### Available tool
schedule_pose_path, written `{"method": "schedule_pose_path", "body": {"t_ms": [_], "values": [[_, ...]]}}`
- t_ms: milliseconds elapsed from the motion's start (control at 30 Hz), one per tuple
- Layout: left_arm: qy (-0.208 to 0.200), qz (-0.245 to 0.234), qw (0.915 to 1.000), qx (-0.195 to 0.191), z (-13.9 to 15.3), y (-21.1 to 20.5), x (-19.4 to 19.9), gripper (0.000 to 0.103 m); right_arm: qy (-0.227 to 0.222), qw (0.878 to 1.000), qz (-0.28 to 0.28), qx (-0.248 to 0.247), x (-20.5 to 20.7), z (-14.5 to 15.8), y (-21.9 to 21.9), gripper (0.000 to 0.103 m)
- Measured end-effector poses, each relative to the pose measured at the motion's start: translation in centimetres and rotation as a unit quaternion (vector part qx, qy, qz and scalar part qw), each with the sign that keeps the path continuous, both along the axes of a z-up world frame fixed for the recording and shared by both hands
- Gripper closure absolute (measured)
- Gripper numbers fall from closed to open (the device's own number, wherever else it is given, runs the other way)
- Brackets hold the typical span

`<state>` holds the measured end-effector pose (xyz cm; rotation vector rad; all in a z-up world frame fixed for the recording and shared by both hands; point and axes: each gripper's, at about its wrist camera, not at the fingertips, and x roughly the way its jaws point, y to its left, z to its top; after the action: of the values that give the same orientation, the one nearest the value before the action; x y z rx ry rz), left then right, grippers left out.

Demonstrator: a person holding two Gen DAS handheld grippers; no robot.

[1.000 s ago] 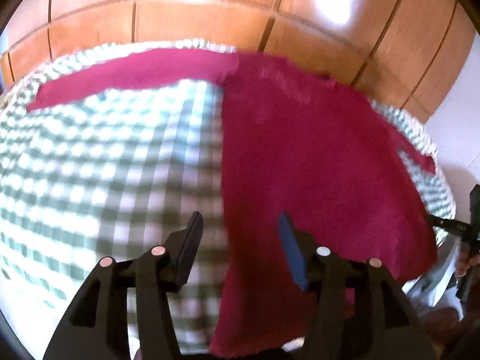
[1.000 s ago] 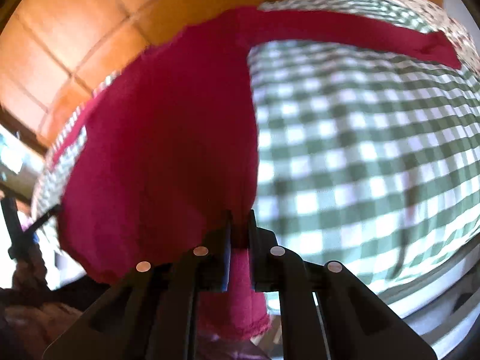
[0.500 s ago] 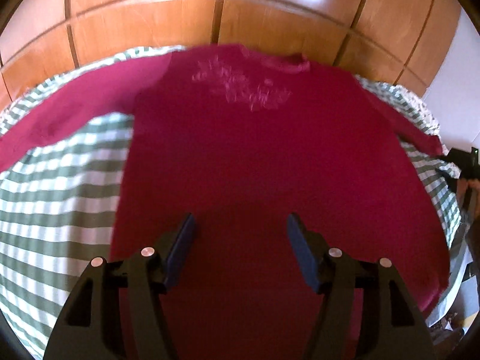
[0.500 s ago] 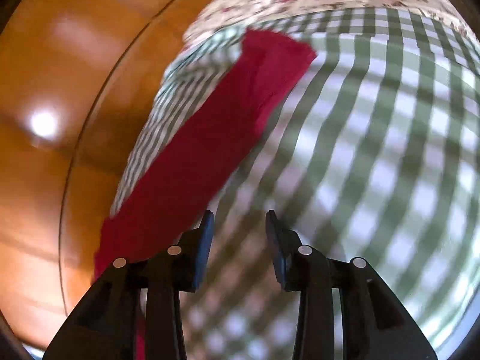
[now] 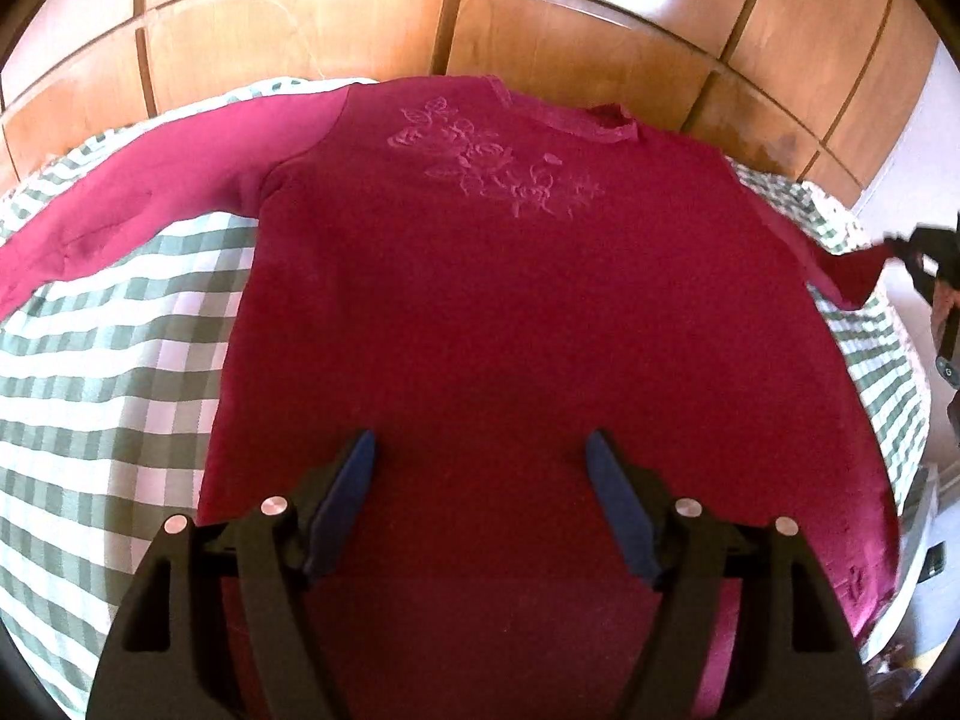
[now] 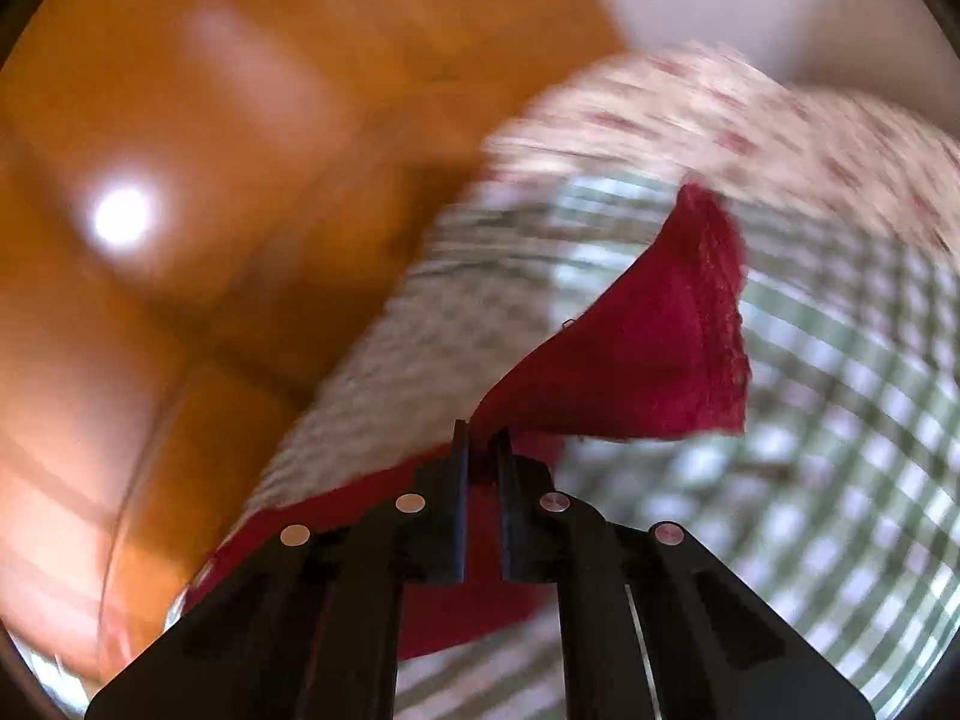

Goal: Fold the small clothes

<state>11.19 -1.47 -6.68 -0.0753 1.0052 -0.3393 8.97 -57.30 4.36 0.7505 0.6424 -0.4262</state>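
A dark red long-sleeved sweater (image 5: 516,312) with an embroidered flower on the chest lies flat, front up, on a green-and-white checked cloth (image 5: 102,360). My left gripper (image 5: 480,468) hangs over the sweater's lower middle; its jaws are opening and nothing is between them. In the right wrist view my right gripper (image 6: 480,438) is shut on the sweater's right sleeve (image 6: 660,360) and holds its cuff lifted off the cloth. In the left wrist view the right gripper (image 5: 924,246) shows at the far right edge, at that sleeve's end.
A wooden panelled wall (image 5: 420,18) stands behind the bed. A floral cloth (image 6: 750,120) lies beyond the checked one. The sweater's left sleeve (image 5: 138,204) stretches out to the left.
My left gripper moved from the sweater's left edge to over its middle and opened wider. My right gripper let go of the hem, went to the right sleeve and shut on it.
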Motion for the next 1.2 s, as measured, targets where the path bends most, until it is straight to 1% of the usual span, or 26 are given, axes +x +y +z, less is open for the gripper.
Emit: {"method": "schedule_pose_path", "body": {"t_ms": [67,133,233,333,367,433,500,533,567,600,633,700,767,833,967,1067,1100,1133,1167,1200], "values": [[0.005,0.003,0.9998,-0.018,0.2,0.4,0.2,0.031,-0.018,0.998,0.051,-0.016,1.7,2.0,3.5,0.096],[0.010,0.009,0.9992,-0.037,0.3,1.0,0.3,0.031,-0.035,0.993,0.112,-0.023,4.1,3.7,7.9,0.096],[0.015,0.018,0.9979,-0.061,0.7,1.9,0.5,0.031,-0.042,0.983,0.179,-0.031,7.3,4.5,13.5,0.096],[0.009,0.024,0.9968,-0.075,1.4,2.6,0.9,0.031,-0.041,0.966,0.253,-0.023,11.0,4.2,20.9,0.096],[0.006,0.024,0.9966,-0.079,1.6,2.7,1.0,0.031,-0.040,0.962,0.269,-0.019,11.8,3.9,22.5,0.096],[-0.003,0.024,0.9962,-0.084,2.2,3.0,1.3,0.031,-0.035,0.950,0.311,-0.008,13.1,3.1,26.4,0.096],[-0.008,0.026,0.9958,-0.087,2.7,3.4,1.8,0.031,-0.027,0.928,0.371,0.002,14.0,2.2,30.9,0.096],[-0.009,0.028,0.9954,-0.091,2.8,3.6,2.2,0.031,-0.023,0.921,0.388,0.010,14.2,1.8,32.0,0.094],[-0.009,0.030,0.9951,-0.093,2.9,3.8,2.4,0.031,-0.020,0.915,0.403,0.019,14.1,1.5,33.3,0.081],[-0.008,0.033,0.9947,-0.097,3.0,4.0,2.8,0.031,-0.022,0.913,0.406,0.021,13.7,1.5,33.9,0.059],[-0.007,0.036,0.9942,-0.101,3.1,4.2,3.2,0.031,-0.027,0.915,0.402,0.024,13.4,1.7,34.0,0.054],[-0.005,0.041,0.9928,-0.112,3.1,4.5,4.3,0.031,-0.038,0.922,0.383,0.034,11.8,1.8,32.7,0.053],[-0.004,0.046,0.9920,-0.117,3.2,4.6,5.5,0.034,-0.036,0.928,0.368,0.037,10.3,1.5,30.9,0.053],[0.002,0.045,0.9912,-0.125,3.1,4.2,7.1,0.035,-0.025,0.935,0.353,0.035,8.8,0.9,29.6,0.053],[0.013,0.048,0.9908,-0.126,2.4,3.3,10.7,0.035,0.019,0.951,0.308,0.026,3.3,-1.6,24.5,0.053],[0.028,0.051,0.9905,-0.124,1.5,2.2,13.6,0.042,0.050,0.963,0.263,0.030,0.1,-3.3,20.9,0.053],[0.033,0.052,0.9903,-0.124,1.2,1.9,14.1,0.050,0.054,0.967,0.248,0.032,-0.8,-3.7,19.9,0.053],[0.040,0.052,0.9895,-0.129,0.7,1.5,15.2,0.066,0.057,0.969,0.236,0.033,-0.9,-4.2,19.0,0.053],[0.044,0.053,0.9892,-0.129,0.5,1.1,15.7,0.075,0.057,0.971,0.229,0.035,-0.6,-4.5,18.8,0.053],[0.046,0.056,0.9894,-0.126,0.3,0.7,16.3,0.089,0.055,0.972,0.224,0.036,-0.5,-4.5,18.3,0.053]]}}
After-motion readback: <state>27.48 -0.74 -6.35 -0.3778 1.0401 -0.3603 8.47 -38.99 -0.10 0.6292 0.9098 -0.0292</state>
